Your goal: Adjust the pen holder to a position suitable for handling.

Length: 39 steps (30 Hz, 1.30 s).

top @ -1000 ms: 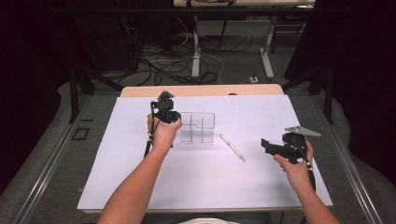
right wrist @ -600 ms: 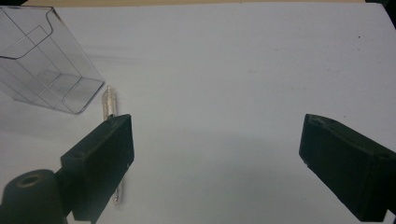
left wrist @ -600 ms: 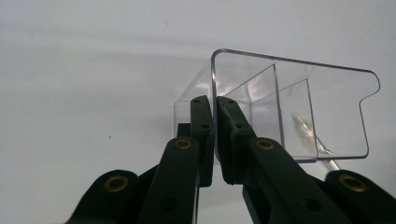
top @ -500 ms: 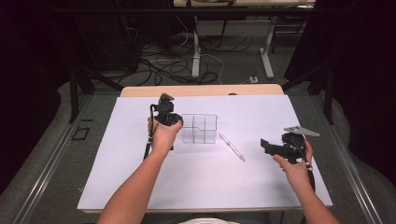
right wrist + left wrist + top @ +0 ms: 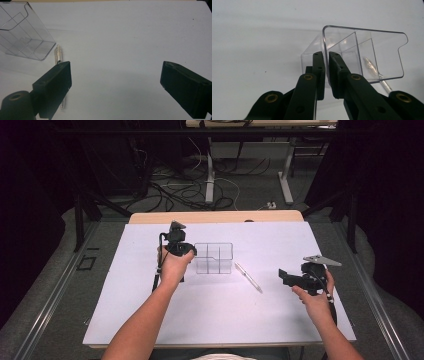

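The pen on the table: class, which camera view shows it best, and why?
The high view: the whole pen lies in the open beside the clear box. The right gripper view shows its tip, the rest behind a jaw of the right claw. The left gripper view shows it through the box wall.

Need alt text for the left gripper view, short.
The left tool pinches the near wall of a clear plastic organiser between its two black jaws. The organiser stands on a white table, with a clear pen visible through it.

White-topped table (image 5: 150,320) on grey carpet (image 5: 45,310) — cables (image 5: 175,195) and desk legs (image 5: 210,175) beyond, dim.
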Motion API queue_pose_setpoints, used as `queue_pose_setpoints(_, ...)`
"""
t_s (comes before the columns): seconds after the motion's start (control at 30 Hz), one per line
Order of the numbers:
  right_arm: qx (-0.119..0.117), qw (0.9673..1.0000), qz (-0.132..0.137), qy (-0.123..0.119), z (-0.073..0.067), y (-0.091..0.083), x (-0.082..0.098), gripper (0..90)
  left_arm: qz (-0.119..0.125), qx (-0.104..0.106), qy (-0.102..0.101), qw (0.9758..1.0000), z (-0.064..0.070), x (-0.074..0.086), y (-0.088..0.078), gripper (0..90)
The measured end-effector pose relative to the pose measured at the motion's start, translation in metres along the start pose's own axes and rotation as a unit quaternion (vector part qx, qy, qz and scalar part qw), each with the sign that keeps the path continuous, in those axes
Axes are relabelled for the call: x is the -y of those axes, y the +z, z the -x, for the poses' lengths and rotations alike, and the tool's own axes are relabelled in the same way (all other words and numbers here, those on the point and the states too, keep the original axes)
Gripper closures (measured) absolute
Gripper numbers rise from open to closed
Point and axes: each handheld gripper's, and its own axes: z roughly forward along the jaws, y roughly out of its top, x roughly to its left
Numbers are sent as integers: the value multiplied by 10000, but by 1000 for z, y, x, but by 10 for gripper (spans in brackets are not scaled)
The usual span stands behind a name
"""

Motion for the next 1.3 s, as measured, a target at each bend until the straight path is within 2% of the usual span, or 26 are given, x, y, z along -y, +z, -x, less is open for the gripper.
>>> queue_pose_setpoints(0.23, 9, 10000, 0, 0, 0, 0, 0, 100, 154, 146, 126, 9997, -6, -1, -3, 761)
queue_pose_setpoints(0.3, 16, 10000, 10, -46, 0, 0, 0, 100, 267, 225, 153, 9993, -10, 0, -5, 735)
queue_pose_setpoints(0.37, 24, 10000, 24, -76, 0, 0, -1, 100, 266, 235, 211, 9991, -11, 0, -6, 714)
queue_pose_setpoints(0.4, 23, 10000, 18, -77, 0, 0, -1, 100, 356, 246, 202, 9989, -12, 1, -5, 702)
queue_pose_setpoints(0.43, 25, 10000, 19, -93, 0, 0, -1, 100, 407, 286, 320, 9983, -15, 1, -7, 686)
queue_pose_setpoints(0.53, 28, 9999, 19, -125, -1, 0, -1, 100, 471, 292, 352, 9978, -19, 2, -8, 655)
queue_pose_setpoints(0.57, 28, 9999, 19, -125, -1, 0, -1, 100, 491, 350, 320, 9977, -20, 2, -8, 644)
queue_pose_setpoints(0.63, 19, 10000, 12, -87, -2, 1, -1, 100, 548, 352, 414, 9970, -23, 3, -9, 632)
queue_pose_setpoints(0.67, 19, 9998, 19, -174, -2, 2, -1, 100, 599, 369, 478, 9964, -24, 4, -9, 599)
queue_pose_setpoints(0.77, 16, 9997, 14, -263, -4, 2, -1, 100, 684, 382, 596, 9951, -27, 5, -12, 573)
queue_pose_setpoints(0.93, 28, 9994, -30, -354, -6, 4, -1, 122, 943, 443, 928, 9902, -31, 10, -16, 512)
queue_pose_setpoints(1.03, 25, 9989, -92, -457, -9, 6, -1, 126, 1002, 538, 1094, 9875, -32, 14, -18, 445)
queue_pose_setpoints(1.17, 30, 9982, -106, -585, -12, 6, -3, 147, 1190, 620, 1374, 9814, -34, 19, -19, 365)
queue_pose_setpoints(1.3, 21, 9974, -119, -709, -15, 6, -6, 155, 1343, 630, 1561, 9765, -36, 23, -23, 310)
